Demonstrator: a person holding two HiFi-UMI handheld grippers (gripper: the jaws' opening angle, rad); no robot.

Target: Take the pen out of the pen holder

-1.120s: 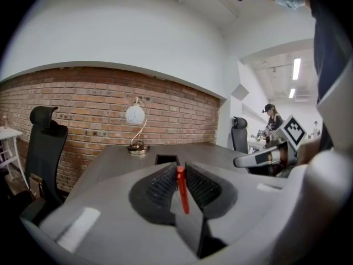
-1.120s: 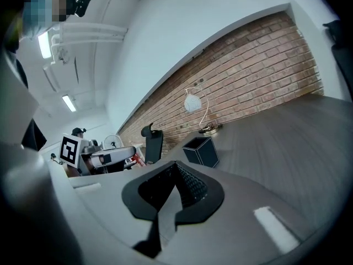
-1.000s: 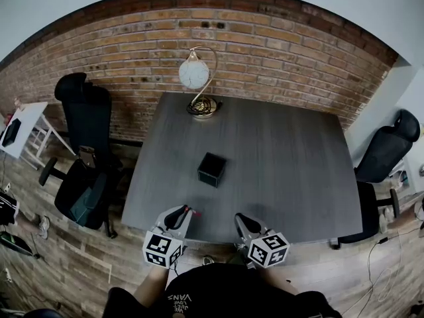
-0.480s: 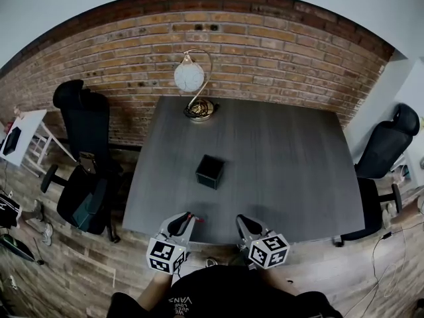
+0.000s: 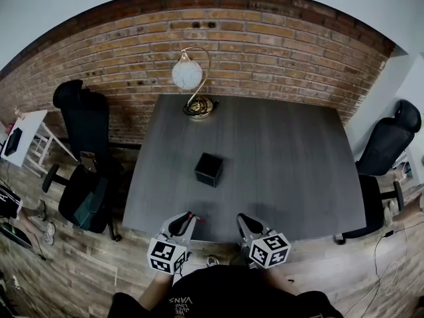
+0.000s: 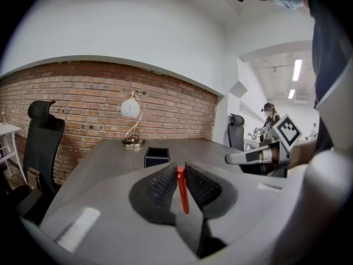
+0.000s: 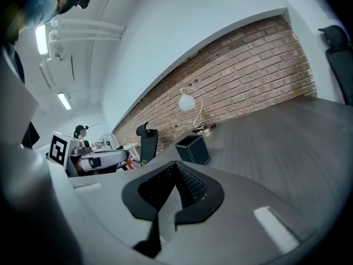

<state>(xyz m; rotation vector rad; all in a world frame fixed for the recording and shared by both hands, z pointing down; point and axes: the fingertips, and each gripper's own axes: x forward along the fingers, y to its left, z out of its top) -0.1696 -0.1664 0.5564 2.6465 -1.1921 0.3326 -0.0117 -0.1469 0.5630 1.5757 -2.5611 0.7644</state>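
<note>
- The left gripper is clamped on the red pen, with the ribbed pads pinching it from both sides; in its own view the pen runs along the jaws and its end pokes out at the tips
- The head view shows the left gripper at the near edge of the table, with the holder well apart from it, near the middle of the top
- In the left gripper view no other pen shows above the rim of the holder, so the pen looks fully out and I judge the task nearly done
- The right gripper has its jaws together with nothing between them, and it hangs beside the left one at the table edge
- What remains is probably to set the pen down or simply hold it steady
- To do this well, hold the squeeze even, since a thin round barrel can pivot or slide between the pads
- If it is laid down, lower it close to bare tabletop, level, and only then part the jaws, so that it doesn't roll off the near edge
</note>
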